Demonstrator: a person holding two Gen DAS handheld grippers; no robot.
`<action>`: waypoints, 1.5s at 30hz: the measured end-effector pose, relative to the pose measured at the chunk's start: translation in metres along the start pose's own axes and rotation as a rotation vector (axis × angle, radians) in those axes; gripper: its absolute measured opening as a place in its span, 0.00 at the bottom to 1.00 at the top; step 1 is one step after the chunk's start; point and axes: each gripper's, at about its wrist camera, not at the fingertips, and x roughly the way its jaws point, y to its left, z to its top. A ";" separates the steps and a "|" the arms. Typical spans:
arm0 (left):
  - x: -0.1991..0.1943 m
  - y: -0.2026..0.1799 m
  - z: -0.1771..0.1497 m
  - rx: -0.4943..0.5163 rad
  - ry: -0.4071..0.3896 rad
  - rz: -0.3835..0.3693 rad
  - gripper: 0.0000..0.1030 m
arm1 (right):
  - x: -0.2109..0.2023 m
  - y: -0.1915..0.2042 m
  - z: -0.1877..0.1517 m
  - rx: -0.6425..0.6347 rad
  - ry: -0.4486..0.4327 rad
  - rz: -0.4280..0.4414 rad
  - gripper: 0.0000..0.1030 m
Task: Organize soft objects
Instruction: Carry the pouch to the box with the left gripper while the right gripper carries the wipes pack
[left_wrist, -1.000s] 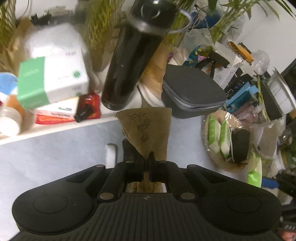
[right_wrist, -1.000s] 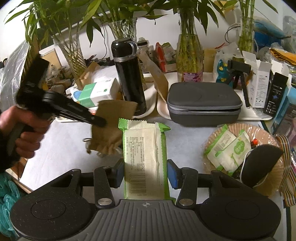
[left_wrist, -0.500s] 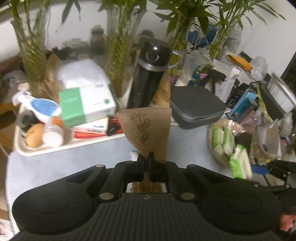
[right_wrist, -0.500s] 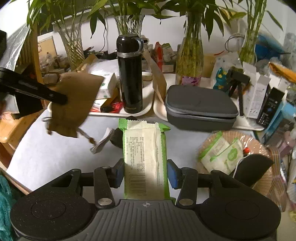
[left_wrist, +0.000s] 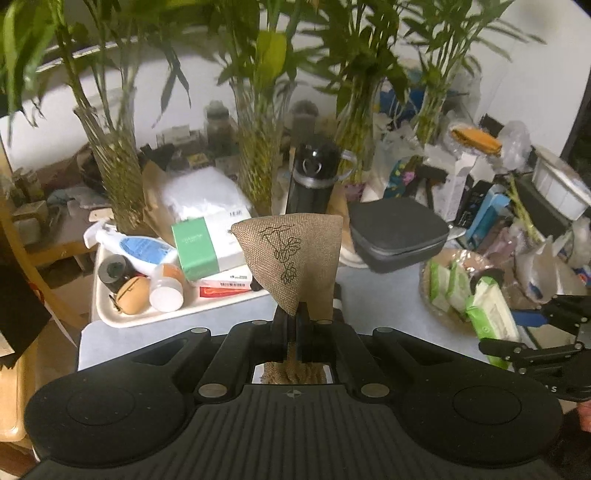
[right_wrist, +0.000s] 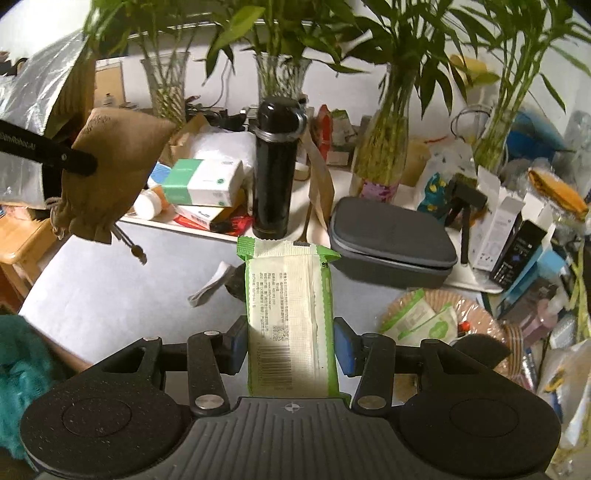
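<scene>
While the left gripper (left_wrist: 291, 314) had its 2 fingers pinched nearly closed on the drawstring neck of the burlap pouch (left_wrist: 290, 258), the pouch body stood up beyond the tips, well above the table (left_wrist: 207, 317). Gripping at the gathered neck probably gave a firm purchase on loose fabric. Its cord (right_wrist: 129, 242) dangled free in the right view.

Right gripper (right_wrist: 290, 345): fingers set wide, blue pads (right_wrist: 343, 350) against both long edges of the green-and-white wipes packet (right_wrist: 290, 317), packet lengthwise along the fingers. Holding across the narrow width likely kept the soft pack from folding.

Both items were airborne, neither resting on anything.

Outward: woven basket (right_wrist: 476, 314) at right already held 2 similar green packs (right_wrist: 424, 319), apparently the destination for the packet. Behind, a white tray (left_wrist: 110, 314) carried boxes and bottles; black flask (right_wrist: 275, 170) and grey zip case (right_wrist: 391, 240) stood beyond.
</scene>
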 end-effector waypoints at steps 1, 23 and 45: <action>-0.007 -0.001 -0.001 0.000 -0.007 -0.003 0.04 | -0.005 0.002 0.000 -0.009 -0.002 0.001 0.49; -0.123 -0.009 -0.057 -0.055 -0.007 -0.180 0.04 | -0.099 0.041 -0.027 -0.086 -0.021 0.133 0.49; -0.072 -0.020 -0.134 -0.106 0.210 -0.338 0.04 | -0.119 0.049 -0.063 -0.073 0.019 0.209 0.49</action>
